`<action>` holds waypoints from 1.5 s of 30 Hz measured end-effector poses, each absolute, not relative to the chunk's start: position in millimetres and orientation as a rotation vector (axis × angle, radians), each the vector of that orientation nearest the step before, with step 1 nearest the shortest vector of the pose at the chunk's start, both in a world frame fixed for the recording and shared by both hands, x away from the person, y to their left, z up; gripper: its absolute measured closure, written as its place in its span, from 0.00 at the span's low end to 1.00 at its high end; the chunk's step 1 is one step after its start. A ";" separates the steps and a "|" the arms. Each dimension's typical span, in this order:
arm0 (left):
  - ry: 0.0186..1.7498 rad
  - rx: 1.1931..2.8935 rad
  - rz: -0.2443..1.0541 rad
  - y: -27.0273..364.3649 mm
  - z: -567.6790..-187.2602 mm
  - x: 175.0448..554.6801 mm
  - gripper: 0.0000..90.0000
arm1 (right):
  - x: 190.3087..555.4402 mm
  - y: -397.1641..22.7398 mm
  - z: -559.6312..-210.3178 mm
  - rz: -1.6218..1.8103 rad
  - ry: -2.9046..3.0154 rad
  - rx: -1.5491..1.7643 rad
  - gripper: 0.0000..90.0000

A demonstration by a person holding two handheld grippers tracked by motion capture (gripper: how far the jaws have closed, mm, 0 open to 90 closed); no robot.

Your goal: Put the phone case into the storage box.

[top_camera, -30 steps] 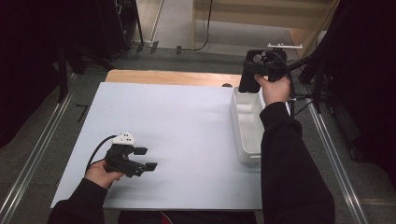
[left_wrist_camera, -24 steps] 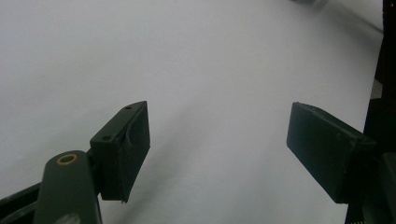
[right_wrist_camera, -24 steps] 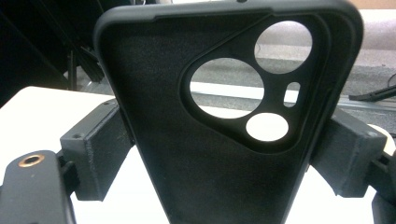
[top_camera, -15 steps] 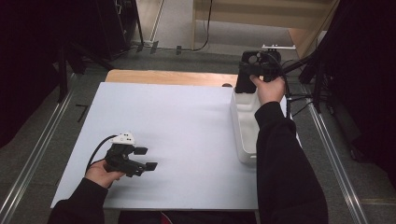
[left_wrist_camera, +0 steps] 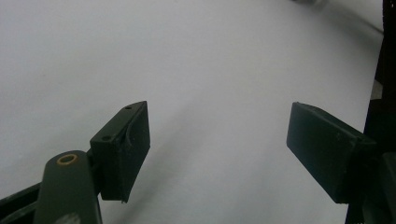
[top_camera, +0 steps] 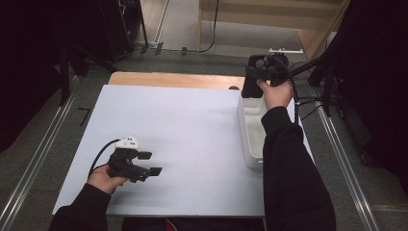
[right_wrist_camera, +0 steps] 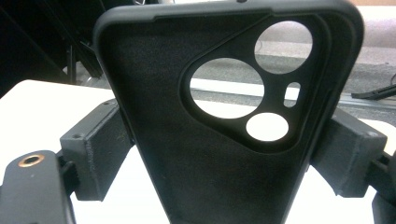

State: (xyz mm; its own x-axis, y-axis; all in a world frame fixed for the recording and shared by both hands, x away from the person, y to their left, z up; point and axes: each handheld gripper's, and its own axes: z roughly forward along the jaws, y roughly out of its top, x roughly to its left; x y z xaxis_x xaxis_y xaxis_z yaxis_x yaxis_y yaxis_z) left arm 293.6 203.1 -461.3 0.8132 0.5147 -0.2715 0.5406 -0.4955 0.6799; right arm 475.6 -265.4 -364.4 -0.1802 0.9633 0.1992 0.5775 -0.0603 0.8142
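A white sheet covers the bench (top_camera: 192, 130), leaving a strip of bare wood at the far edge; grey floor, metal rails and dark curtains surround it. One white bin (top_camera: 250, 132) sits at the bench's right side. One black phone case (right_wrist_camera: 224, 116), with its camera cut-outs, is clamped between the jaws of the right hand-held gripper (top_camera: 257, 77), raised over the bin's far end. The left hand-held gripper (top_camera: 148, 163) hovers low over the near left sheet, jaws wide apart, holding nothing
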 end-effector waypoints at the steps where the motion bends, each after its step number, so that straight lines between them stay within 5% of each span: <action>1: 0.772 2.184 -0.041 203.1 -461.4 293.6 0.23 | 475.3 -265.5 -365.3 1.147 1.775 1.646 0.13; 45: 0.769 2.189 -0.050 201.6 -462.5 293.6 0.23 | 474.0 -263.8 -409.9 1.100 1.800 1.698 0.13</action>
State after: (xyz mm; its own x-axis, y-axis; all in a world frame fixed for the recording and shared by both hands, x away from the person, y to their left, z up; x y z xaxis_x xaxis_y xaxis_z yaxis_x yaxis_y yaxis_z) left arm 293.6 201.6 -462.5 0.8144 0.5102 -0.2766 0.5415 -0.4965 0.6784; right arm 474.0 -263.8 -409.9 -0.1574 0.9657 0.2066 0.6244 -0.0648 0.7784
